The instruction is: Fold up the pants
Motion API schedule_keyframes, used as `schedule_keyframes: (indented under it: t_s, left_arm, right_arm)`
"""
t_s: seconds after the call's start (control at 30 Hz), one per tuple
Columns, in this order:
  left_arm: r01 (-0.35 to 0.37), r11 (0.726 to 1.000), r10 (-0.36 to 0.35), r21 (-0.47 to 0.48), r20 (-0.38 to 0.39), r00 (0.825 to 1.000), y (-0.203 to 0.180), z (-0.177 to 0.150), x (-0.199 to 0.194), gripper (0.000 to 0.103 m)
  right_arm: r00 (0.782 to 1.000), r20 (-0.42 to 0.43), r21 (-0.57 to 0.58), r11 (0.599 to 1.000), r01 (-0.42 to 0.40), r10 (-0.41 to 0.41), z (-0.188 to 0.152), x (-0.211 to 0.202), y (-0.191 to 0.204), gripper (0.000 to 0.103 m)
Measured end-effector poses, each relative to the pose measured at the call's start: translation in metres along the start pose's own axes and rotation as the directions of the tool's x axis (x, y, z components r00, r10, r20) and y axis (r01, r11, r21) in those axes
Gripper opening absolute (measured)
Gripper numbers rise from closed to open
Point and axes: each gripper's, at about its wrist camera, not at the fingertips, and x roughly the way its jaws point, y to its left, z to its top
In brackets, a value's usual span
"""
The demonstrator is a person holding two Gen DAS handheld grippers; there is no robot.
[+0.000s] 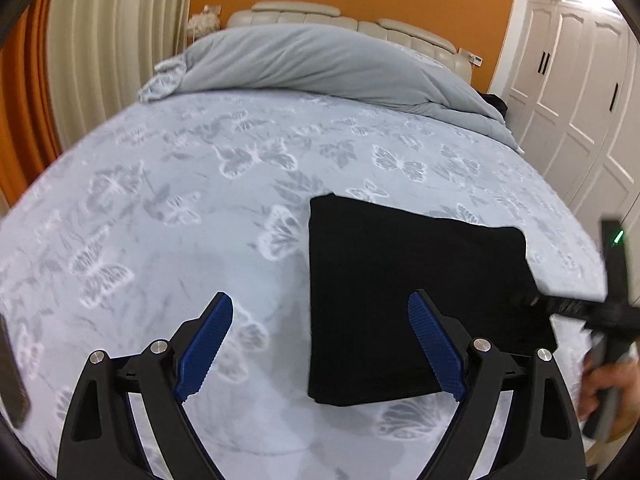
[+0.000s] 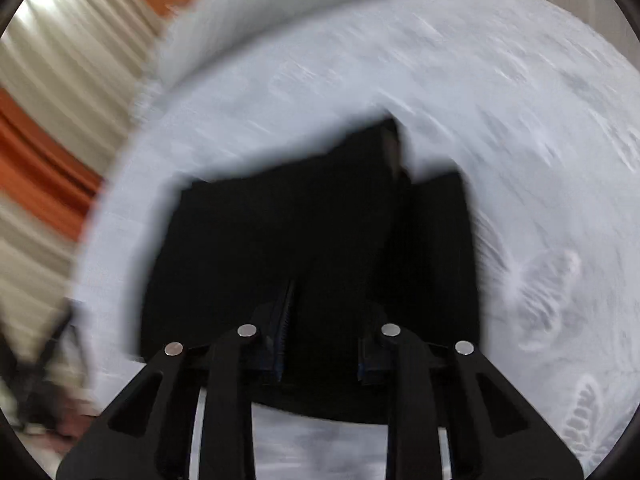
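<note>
The black pants (image 1: 416, 296) lie folded into a flat rectangle on the pale blue butterfly bedsheet (image 1: 168, 216). My left gripper (image 1: 320, 312) is open and empty, hovering above the sheet at the pants' left edge, its right blue pad (image 1: 436, 344) over the cloth. My right gripper (image 1: 560, 306) reaches in from the right at the pants' right edge. In the blurred right wrist view the pants (image 2: 280, 240) fill the centre and the right gripper (image 2: 328, 308) sits over them with its jaws partly apart; I cannot tell if cloth is pinched.
A grey duvet (image 1: 320, 64) is heaped at the head of the bed by a cream headboard (image 1: 344, 20). White wardrobe doors (image 1: 576, 92) stand on the right, curtains (image 1: 104, 40) on the left. A person's hand (image 1: 608, 388) holds the right gripper.
</note>
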Motion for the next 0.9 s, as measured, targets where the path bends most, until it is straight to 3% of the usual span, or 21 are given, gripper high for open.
schedule_keyframes:
  t_s: [0.07, 0.17, 0.2, 0.27, 0.3, 0.33, 0.37, 0.4, 0.47, 0.53, 0.57, 0.6, 0.63, 0.7, 0.8, 0.9]
  left_arm:
    - [0.022, 1.000, -0.022, 0.003, 0.013, 1.000, 0.004, 0.001, -0.008, 0.087]
    - [0.000, 1.000, -0.001, 0.025, 0.060, 0.998, 0.003, 0.004, -0.018, 0.087]
    - [-0.011, 0.999, 0.009, 0.035, 0.069, 0.998, 0.002, 0.004, -0.019, 0.087]
    - [-0.018, 0.999, 0.015, 0.049, 0.061, 0.998, 0.001, 0.002, -0.017, 0.087]
    - [-0.019, 0.998, 0.016, 0.053, 0.051, 0.999, 0.003, 0.000, -0.015, 0.087]
    - [-0.019, 0.998, 0.017, 0.062, 0.034, 0.999, 0.004, -0.003, -0.010, 0.087]
    - [-0.023, 0.997, 0.022, 0.069, 0.023, 0.999, 0.005, -0.004, -0.007, 0.087]
    - [-0.027, 0.997, 0.026, 0.076, 0.015, 1.000, 0.005, -0.006, -0.005, 0.087]
    - [-0.012, 0.994, 0.012, 0.107, -0.001, 1.000, 0.002, -0.011, 0.000, 0.087]
    - [0.005, 0.990, -0.003, 0.142, -0.017, 1.000, -0.007, -0.015, 0.002, 0.087]
    - [0.026, 0.986, -0.023, 0.165, -0.020, 1.000, -0.016, -0.018, 0.002, 0.087]
    - [0.035, 0.983, -0.032, 0.180, -0.019, 0.999, -0.023, -0.020, 0.001, 0.087]
    - [0.043, 0.979, -0.040, 0.198, -0.019, 0.999, -0.030, -0.022, 0.000, 0.087]
    - [0.052, 0.968, -0.049, 0.246, -0.018, 0.999, -0.045, -0.027, -0.002, 0.087]
    - [0.018, 0.960, -0.018, 0.280, -0.004, 1.000, -0.055, -0.031, 0.000, 0.087]
    - [0.011, 0.966, -0.004, 0.257, -0.028, 1.000, -0.052, -0.031, 0.007, 0.087]
  right_arm:
    - [0.982, 0.115, -0.108, 0.984, -0.141, 0.153, 0.013, -0.048, 0.047, 0.022]
    - [0.940, 0.176, -0.229, 0.941, -0.251, 0.293, 0.016, -0.088, 0.087, 0.022]
    - [0.939, 0.191, -0.263, 0.936, -0.234, 0.288, 0.015, -0.092, 0.092, 0.022]
    - [0.966, 0.168, -0.234, 0.960, -0.156, 0.198, 0.015, -0.070, 0.073, 0.022]
    - [0.991, 0.105, -0.149, 0.986, -0.069, 0.085, 0.012, -0.041, 0.040, 0.023]
    - [0.998, 0.058, -0.097, 0.995, -0.010, 0.016, 0.010, -0.024, 0.020, 0.023]
    - [0.997, -0.010, -0.019, 0.997, 0.080, -0.080, 0.003, -0.004, -0.012, 0.023]
    - [0.992, -0.042, 0.015, 0.992, 0.123, -0.123, 0.001, 0.003, -0.028, 0.022]
    - [0.994, -0.059, 0.046, 0.994, 0.094, -0.092, -0.001, 0.002, -0.043, 0.024]
    - [0.998, -0.008, 0.023, 0.998, 0.064, -0.064, 0.002, -0.015, -0.034, 0.027]
    - [0.997, 0.006, 0.001, 0.997, 0.075, -0.075, 0.003, -0.020, -0.029, 0.047]
    - [0.995, 0.022, -0.038, 0.994, 0.099, -0.098, -0.001, -0.030, -0.021, 0.079]
    - [0.993, 0.032, -0.052, 0.992, 0.118, -0.116, -0.005, -0.036, -0.019, 0.087]
    - [0.995, 0.006, -0.067, 0.993, 0.097, -0.097, -0.014, -0.042, -0.023, 0.087]
    - [0.994, -0.101, -0.027, 0.999, -0.043, 0.040, -0.038, -0.033, -0.026, 0.087]
    - [0.980, -0.196, -0.058, 0.998, -0.027, 0.015, -0.054, -0.008, -0.018, 0.087]
